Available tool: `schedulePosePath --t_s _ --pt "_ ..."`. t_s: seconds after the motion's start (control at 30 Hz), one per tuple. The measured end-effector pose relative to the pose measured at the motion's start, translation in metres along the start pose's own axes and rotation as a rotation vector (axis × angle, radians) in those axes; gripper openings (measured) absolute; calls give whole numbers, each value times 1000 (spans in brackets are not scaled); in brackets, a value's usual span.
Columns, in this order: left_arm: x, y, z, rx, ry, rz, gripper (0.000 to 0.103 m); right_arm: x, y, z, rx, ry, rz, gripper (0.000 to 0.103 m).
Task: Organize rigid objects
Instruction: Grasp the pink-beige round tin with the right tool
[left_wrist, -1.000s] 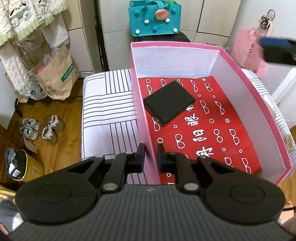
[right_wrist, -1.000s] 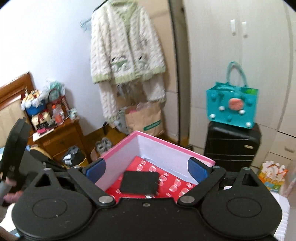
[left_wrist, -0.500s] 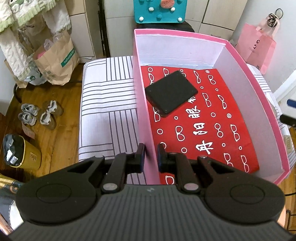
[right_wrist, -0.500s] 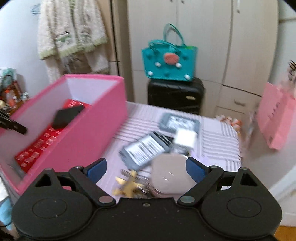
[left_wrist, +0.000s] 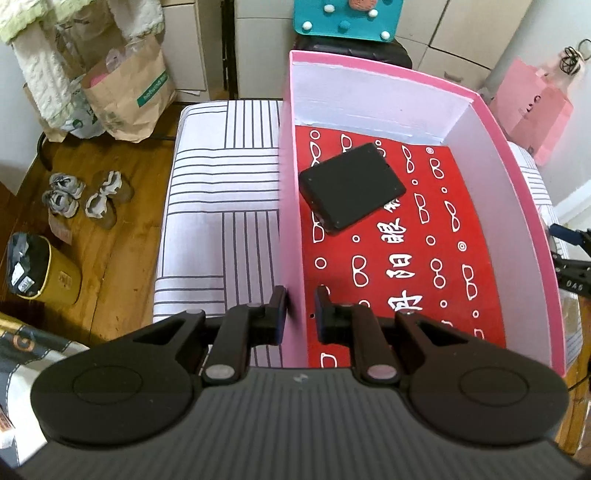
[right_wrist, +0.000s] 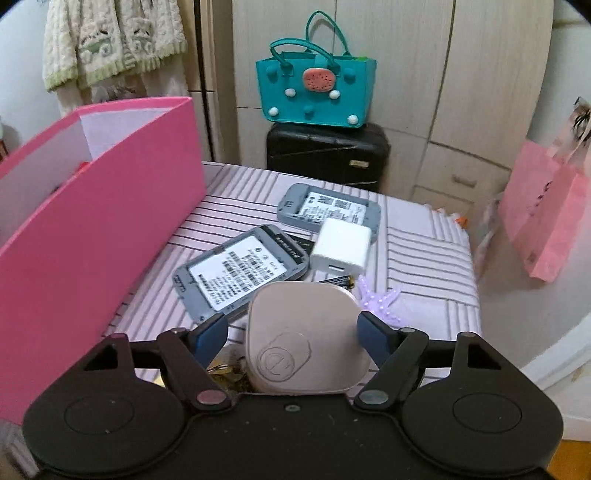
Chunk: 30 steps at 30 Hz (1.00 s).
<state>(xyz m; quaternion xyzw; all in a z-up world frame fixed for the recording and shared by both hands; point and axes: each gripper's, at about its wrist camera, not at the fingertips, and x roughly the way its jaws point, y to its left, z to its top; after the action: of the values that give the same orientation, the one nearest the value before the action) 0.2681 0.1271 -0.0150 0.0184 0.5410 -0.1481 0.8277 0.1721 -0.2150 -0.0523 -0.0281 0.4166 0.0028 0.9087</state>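
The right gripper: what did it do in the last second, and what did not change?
The right gripper swung away from above the pink box, went down on the far side of its wall, and now stands open around the pale pink case, not yet closed on it. The left gripper stayed clamped on the box wall, and the black case stayed inside the box.

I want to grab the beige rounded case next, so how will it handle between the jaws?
The beige case looks like a smooth hard shell, so probably stiff but a bit slippery. Its rounded corners may let it twist unless the right gripper, jaws open either side of it, closes on the flatter sides. It sits on clutter, so it may rock when touched.
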Motion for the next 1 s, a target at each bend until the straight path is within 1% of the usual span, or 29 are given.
schedulePosePath --t_s 0.03,0.07,0.1,0.17,0.23,0.3,0.33,0.4,0.53,0.67,0.77,0.87,0.93,1.0 --pt "0 0 0 -6 -1 2 14 -1 2 -1 -12 1 -33 82" --pt "0 0 0 -11 -3 3 15 0 3 -3 -22 7 -54 85" --pt "0 0 1 -13 -3 0 15 1 3 -3 -21 15 -55 86" --pt "0 0 1 -14 -5 0 15 5 -2 -7 4 31 -37 86" --pt "0 0 0 -14 -9 0 15 9 -11 -11 70 29 -7 85" --pt "0 1 0 -22 -12 -5 15 12 -20 -12 133 26 44 79" --pt "-1 2 0 -27 -15 -6 15 11 -23 -12 155 25 57 78" --pt "-1 3 -1 -30 -22 -7 15 9 -23 -11 159 26 51 78" --pt "-3 4 -2 -34 -34 -15 15 -14 -19 -7 143 -47 41 78" --pt "-3 2 -1 -28 -35 -10 15 -43 -11 8 122 -102 75 78" --pt "-4 1 -2 -12 -37 -2 14 -72 5 25 87 -169 164 78" --pt "-4 0 -2 -3 -43 3 14 -94 29 47 33 -226 300 78" --pt "-5 1 -2 -4 -47 2 13 -99 46 60 -4 -225 389 78" --pt "-5 2 -1 -6 -50 -1 12 -95 66 73 -65 -201 438 79"
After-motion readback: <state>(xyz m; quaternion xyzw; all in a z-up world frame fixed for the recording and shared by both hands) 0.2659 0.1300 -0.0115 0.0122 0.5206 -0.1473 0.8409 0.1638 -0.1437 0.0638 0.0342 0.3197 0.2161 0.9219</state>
